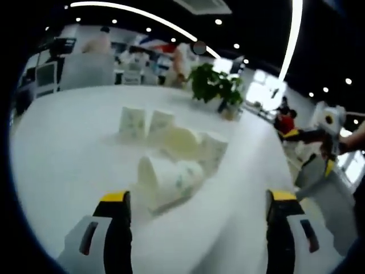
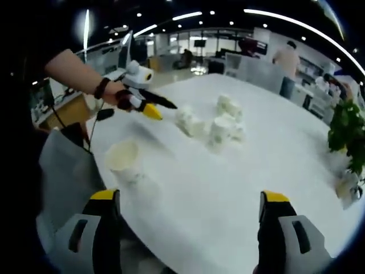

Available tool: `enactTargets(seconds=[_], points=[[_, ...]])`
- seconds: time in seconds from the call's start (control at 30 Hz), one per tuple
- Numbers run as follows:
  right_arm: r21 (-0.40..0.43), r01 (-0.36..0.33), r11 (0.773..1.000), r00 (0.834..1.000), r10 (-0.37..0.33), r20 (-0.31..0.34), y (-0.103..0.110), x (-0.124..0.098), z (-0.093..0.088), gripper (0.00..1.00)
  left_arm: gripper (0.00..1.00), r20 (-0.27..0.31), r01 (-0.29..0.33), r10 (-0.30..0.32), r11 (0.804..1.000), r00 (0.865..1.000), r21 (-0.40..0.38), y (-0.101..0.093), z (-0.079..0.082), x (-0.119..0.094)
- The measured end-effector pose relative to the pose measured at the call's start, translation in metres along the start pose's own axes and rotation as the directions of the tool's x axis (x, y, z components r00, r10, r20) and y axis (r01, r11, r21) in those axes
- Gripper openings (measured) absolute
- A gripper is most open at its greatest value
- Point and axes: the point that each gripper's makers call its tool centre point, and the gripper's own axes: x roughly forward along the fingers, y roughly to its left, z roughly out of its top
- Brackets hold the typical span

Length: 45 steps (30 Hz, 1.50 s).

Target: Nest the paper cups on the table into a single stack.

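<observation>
A: Left gripper view: left gripper [image 1: 198,206] has jaws wide apart, nothing between them, hovering over the white table [image 1: 68,154]. Cups?

B: Paper cups [image 1: 171,149] cluster just ahead, some upright, some tipped on their sides and touching. A potted plant [image 1: 217,85] stands beyond.

A: Right gripper view?

B: Right gripper [image 2: 191,205] spread apart, empty. One upright cup [image 2: 124,160] stands near the table edge, well apart from the cluster [image 2: 214,123].
</observation>
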Motion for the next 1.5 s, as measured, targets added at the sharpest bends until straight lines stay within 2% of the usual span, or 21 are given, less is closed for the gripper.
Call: enactTargets(seconds=[0.13,0.23,0.37,0.57,1.0,1.07,1.13,1.27,1.5], points=[[0.0,0.009,1.0,1.0,-0.009,-0.008,-0.002,-0.003,-0.001,1.0,0.89,0.006,0.016,-0.016,1.0,1.0,0.007,0.003,0.001,0.002],[0.005,0.024,1.0,1.0,-0.024,-0.015,-0.005,-0.006,-0.002,1.0,0.9,0.017,0.036,-0.036,0.999,0.999,-0.015,0.004,0.004,0.006],[0.031,0.044,0.999,0.999,-0.044,-0.01,-0.012,-0.008,-0.002,1.0,0.8,0.022,0.053,-0.052,0.999,0.998,-0.01,0.005,0.007,0.009],[0.035,0.051,0.998,0.999,-0.051,-0.018,-0.012,-0.008,-0.003,1.0,0.7,0.008,0.089,-0.09,0.996,0.996,0.012,0.004,0.004,0.013],[0.037,0.055,0.998,0.998,-0.054,-0.029,-0.015,-0.004,-0.003,1.0,0.44,-0.034,0.156,-0.158,0.987,0.987,-0.046,0.0,-0.012,0.016],[0.038,0.057,0.998,0.998,-0.056,-0.031,-0.016,-0.004,-0.003,1.0,0.43,-0.04,0.156,-0.157,0.987,0.987,-0.046,0.0,-0.015,0.016],[0.041,0.058,0.997,0.998,-0.057,-0.029,-0.018,-0.003,-0.002,1.0,0.4,-0.035,0.162,-0.165,0.984,0.986,-0.076,0.0,-0.015,0.017],[0.039,0.058,0.998,0.998,-0.057,-0.027,-0.018,-0.003,0.0,0.99,0.27,-0.032,0.181,-0.183,0.982,0.983,-0.062,-0.003,-0.015,0.016],[0.041,0.057,0.998,0.998,-0.056,-0.026,-0.019,-0.002,0.001,0.99,0.1,-0.02,0.205,-0.208,0.975,0.978,-0.08,-0.007,-0.016,0.016]])
